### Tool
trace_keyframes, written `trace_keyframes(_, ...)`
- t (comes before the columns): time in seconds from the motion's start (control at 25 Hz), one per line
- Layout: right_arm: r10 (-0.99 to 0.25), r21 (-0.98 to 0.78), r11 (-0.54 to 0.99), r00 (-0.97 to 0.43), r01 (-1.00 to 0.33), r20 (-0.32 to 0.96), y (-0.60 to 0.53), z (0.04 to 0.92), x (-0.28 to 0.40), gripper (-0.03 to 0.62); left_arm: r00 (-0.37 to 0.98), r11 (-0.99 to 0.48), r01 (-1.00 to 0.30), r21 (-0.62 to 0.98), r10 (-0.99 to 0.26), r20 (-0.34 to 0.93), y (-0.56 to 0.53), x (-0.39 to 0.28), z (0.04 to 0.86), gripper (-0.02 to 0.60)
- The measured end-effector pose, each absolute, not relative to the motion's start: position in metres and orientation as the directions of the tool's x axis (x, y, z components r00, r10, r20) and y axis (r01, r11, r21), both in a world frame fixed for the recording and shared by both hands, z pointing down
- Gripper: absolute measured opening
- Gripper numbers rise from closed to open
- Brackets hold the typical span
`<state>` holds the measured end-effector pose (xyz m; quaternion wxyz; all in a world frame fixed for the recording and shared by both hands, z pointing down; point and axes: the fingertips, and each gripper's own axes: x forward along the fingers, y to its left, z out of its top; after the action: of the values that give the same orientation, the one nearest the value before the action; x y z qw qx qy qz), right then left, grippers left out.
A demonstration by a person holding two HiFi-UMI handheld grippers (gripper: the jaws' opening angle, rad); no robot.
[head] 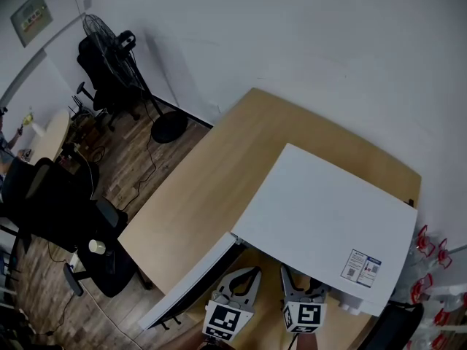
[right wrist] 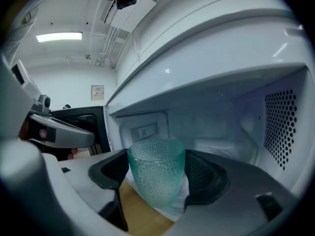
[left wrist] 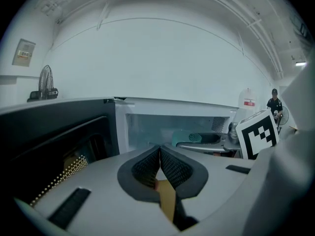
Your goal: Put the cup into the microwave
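Two risks here. The right gripper (right wrist: 157, 157) has its jaws spread to the cup's width and clamped on the teal dimpled cup (right wrist: 156, 175), pads on opposite side walls. The cup is upright at the mouth of the microwave (head: 328, 224), base over the front sill, not set down as far as I can judge. Risk 1: the base clips the sill going in and the cup tilts in the pads. Risk 2: the wall looks glassy, so a bump could twist it loose. The left gripper (left wrist: 160, 150) has jaws pressed together with nothing between them, just beside the open door (left wrist: 54, 136). In the head view the microwave's top hides the cavity and cup. Can't tell the base-to-floor gap, or whether there's a turntable.
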<state>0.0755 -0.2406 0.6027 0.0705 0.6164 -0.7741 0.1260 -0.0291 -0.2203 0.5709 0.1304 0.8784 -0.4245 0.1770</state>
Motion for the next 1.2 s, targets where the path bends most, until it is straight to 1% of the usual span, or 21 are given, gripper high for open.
trace_keyframes(0.52,-0.941,-0.089,0.207,-0.223,-0.974,0.253,-0.259,0.612,0.085,0.359,0.562,-0.595,-0.800,0.077,-0.697,0.446,-0.233,-0.022,0.582,0.024)
trace_keyframes(0.84,-0.940,-0.121,0.205,-0.230,-0.971,0.253,-0.260,0.612,0.083,0.359,0.554,-0.589,-0.805,0.076,-0.699,0.451,-0.232,-0.024,0.584,0.023)
trace_keyframes(1.2,-0.944,-0.119,0.197,-0.221,-0.973,0.246,-0.255,0.605,0.084,0.359,0.548,-0.584,-0.809,0.066,-0.708,0.445,-0.228,-0.028,0.578,0.023)
